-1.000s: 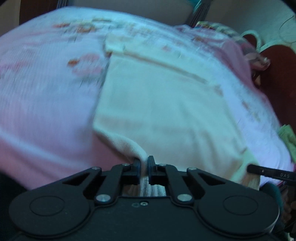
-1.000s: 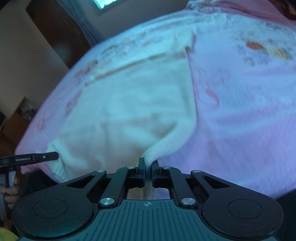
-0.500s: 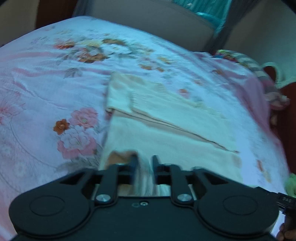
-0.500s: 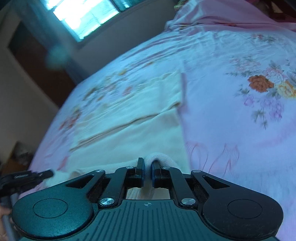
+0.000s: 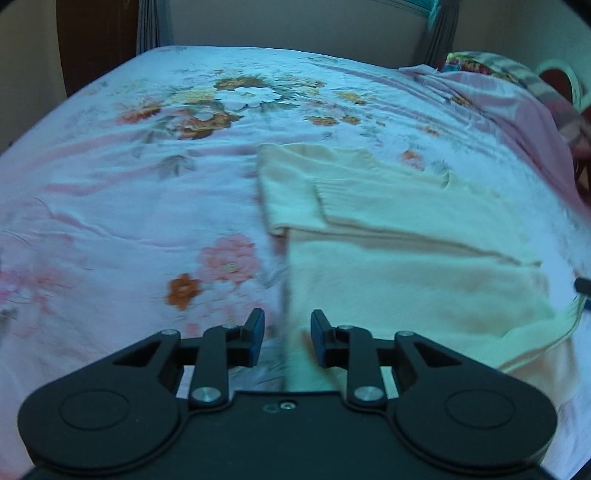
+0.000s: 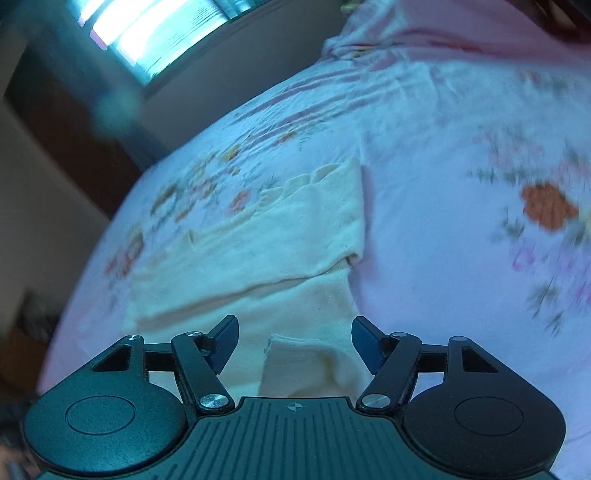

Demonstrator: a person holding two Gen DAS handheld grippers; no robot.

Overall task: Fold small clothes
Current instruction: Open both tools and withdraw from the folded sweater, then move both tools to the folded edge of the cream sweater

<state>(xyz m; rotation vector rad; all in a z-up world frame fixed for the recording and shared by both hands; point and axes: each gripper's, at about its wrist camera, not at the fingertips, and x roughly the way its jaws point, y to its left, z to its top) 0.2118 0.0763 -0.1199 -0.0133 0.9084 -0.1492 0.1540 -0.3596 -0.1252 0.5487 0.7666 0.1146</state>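
Note:
A cream knit garment (image 5: 399, 258) lies folded on the floral pink bedsheet (image 5: 129, 184), its near half laid over the far half. My left gripper (image 5: 287, 326) hovers over the garment's near left edge, jaws parted, pads off the cloth. In the right wrist view the same garment (image 6: 258, 266) spreads ahead and to the left. My right gripper (image 6: 295, 330) is opening wide above the near right corner, where a ribbed hem lies loose between the fingers, touched by neither. A dark tip of the right gripper (image 5: 583, 285) shows at the left view's right edge.
The bed runs to a pale wall and curtain (image 5: 147, 22) at the back. Bunched pink bedding and a patterned pillow (image 5: 517, 85) lie at the far right. A bright window (image 6: 159, 33) and a dark wooden door (image 6: 74, 122) stand beyond the bed's left side.
Both grippers carried the garment's near edge forward over the far half, then let go. The left jaws parted first, the right ones just now. The hem has dropped onto the fold.

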